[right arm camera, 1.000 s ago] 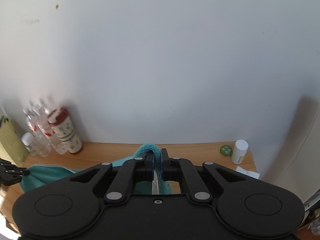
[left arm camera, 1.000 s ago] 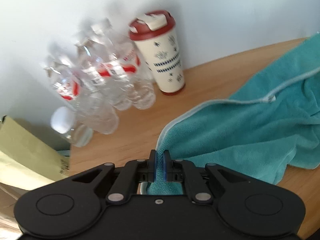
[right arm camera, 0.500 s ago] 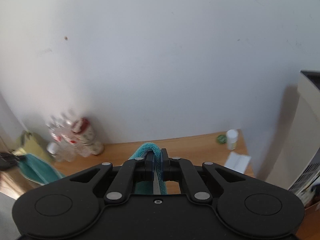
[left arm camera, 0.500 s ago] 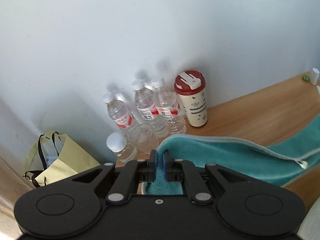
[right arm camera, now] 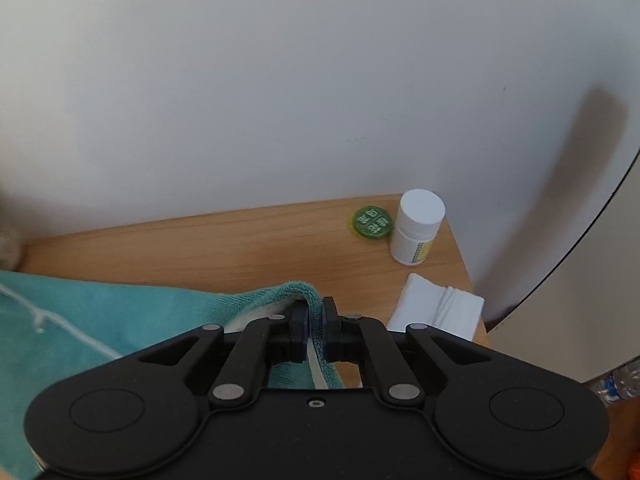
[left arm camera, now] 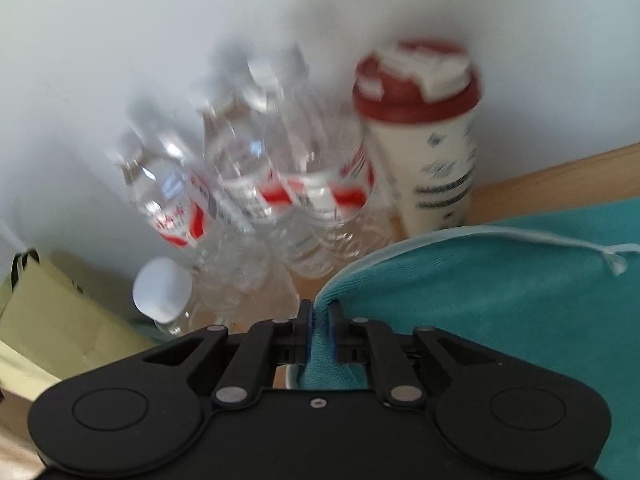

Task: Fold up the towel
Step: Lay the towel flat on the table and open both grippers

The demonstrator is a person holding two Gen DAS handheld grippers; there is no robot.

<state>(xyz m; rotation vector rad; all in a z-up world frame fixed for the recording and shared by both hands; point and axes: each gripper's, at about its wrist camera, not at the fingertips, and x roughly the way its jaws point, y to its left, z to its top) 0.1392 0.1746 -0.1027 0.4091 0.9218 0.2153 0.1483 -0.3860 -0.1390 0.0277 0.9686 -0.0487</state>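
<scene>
Left gripper (left arm camera: 319, 322) fingers clamped on teal towel (left arm camera: 500, 292) corner, right gripper (right arm camera: 316, 320) fingers pinching another towel edge, wooden counter (right arm camera: 224, 248) beneath

Since 0.5 s ago the left wrist view has closed in on the water bottles (left arm camera: 256, 200) and the red-lidded tumbler (left arm camera: 424, 140), which now fill the frame centre and upper right, motion-blurred. The teal towel (left arm camera: 500, 292) now covers the lower right of that frame. In the right wrist view the table (right arm camera: 240, 248), white pill bottle (right arm camera: 418, 226) and green disc (right arm camera: 372, 221) appear larger, and the towel now spreads across the lower left.
</scene>
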